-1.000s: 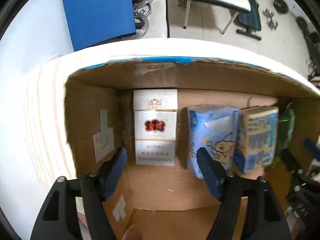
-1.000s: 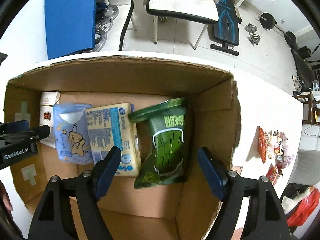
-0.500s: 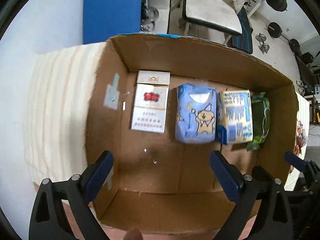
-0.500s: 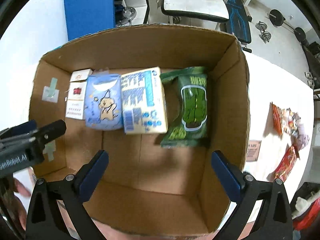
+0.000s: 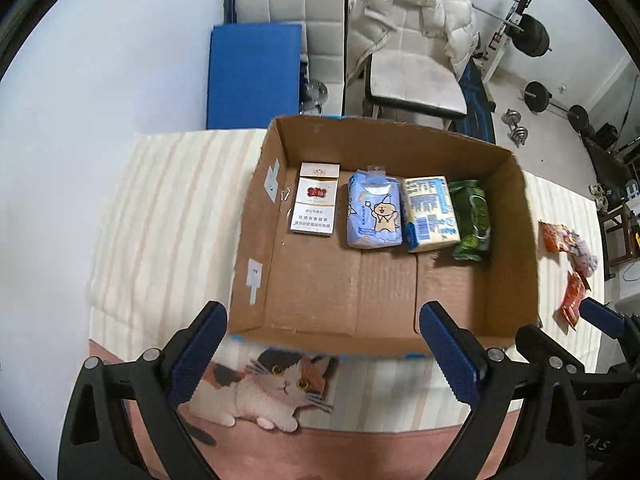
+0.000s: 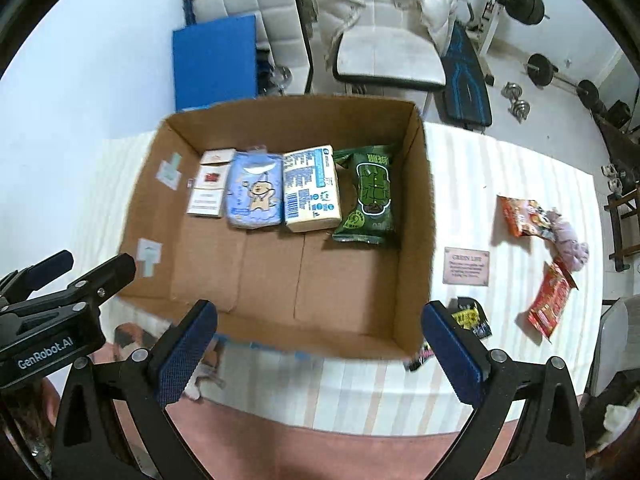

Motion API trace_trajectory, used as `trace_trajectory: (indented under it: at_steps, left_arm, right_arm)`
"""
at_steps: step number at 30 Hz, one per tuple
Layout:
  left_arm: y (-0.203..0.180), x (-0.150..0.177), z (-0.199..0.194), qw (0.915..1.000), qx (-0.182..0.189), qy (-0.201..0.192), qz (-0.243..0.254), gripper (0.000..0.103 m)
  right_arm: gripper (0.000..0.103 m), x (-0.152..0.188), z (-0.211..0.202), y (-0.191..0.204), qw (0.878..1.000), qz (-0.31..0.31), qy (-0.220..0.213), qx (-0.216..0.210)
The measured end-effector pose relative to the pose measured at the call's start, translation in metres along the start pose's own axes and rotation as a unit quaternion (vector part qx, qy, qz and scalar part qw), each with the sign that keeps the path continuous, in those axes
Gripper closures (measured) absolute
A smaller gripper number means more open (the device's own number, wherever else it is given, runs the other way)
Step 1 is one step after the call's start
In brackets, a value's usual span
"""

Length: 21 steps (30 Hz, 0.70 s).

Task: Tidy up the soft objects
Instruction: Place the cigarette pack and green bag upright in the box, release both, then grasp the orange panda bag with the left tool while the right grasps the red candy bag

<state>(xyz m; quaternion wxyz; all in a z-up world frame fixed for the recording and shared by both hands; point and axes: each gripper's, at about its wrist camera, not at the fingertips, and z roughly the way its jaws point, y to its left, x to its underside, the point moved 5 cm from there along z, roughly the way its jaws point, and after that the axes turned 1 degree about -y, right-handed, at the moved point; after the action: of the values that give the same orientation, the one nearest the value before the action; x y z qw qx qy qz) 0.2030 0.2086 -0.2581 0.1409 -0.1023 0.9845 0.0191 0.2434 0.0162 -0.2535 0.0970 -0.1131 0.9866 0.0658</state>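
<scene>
An open cardboard box [image 5: 508, 240] [image 6: 416, 216] stands on the striped tablecloth. Along its far wall lie a white cigarette pack [image 5: 316, 205] [image 6: 209, 190], a blue tissue pack [image 5: 374, 211] [image 6: 254, 192], a cream-and-blue tissue pack [image 5: 430, 213] [image 6: 310, 190] and a green snack bag [image 5: 472, 220] [image 6: 370, 196]. My left gripper [image 5: 324, 344] is open and empty, high above the box's near edge. My right gripper [image 6: 316, 344] is open and empty, also above the near edge. The left gripper also shows at the left of the right wrist view [image 6: 76, 276].
Right of the box on the cloth lie red snack packets [image 6: 548, 304] [image 5: 574, 300], an orange packet [image 6: 520, 210], a lilac soft item [image 6: 568, 240], a black-and-yellow packet [image 6: 470, 316] and a small sign [image 6: 466, 266]. A cat print [image 5: 280, 384] marks the cloth's near edge. A chair [image 5: 412, 80] stands behind.
Both grippers have pulled up and back out of the box, from just above the packs to high over its near edge. The packs stay in their row.
</scene>
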Motion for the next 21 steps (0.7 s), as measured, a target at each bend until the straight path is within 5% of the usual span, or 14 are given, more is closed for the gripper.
trace_trajectory:
  at_steps: [14, 21]
  left_arm:
    - [-0.030, 0.020, -0.066, 0.9989, 0.000, -0.047, 0.003, 0.004]
    - [-0.108, 0.004, -0.074, 0.9946, 0.003, -0.063, 0.082, 0.004]
  right_arm:
    - [0.000, 0.035, -0.078, -0.016, 0.997, 0.016, -0.049, -0.054]
    - [0.000, 0.035, -0.095, -0.083, 0.992, 0.081, -0.064, -0.074]
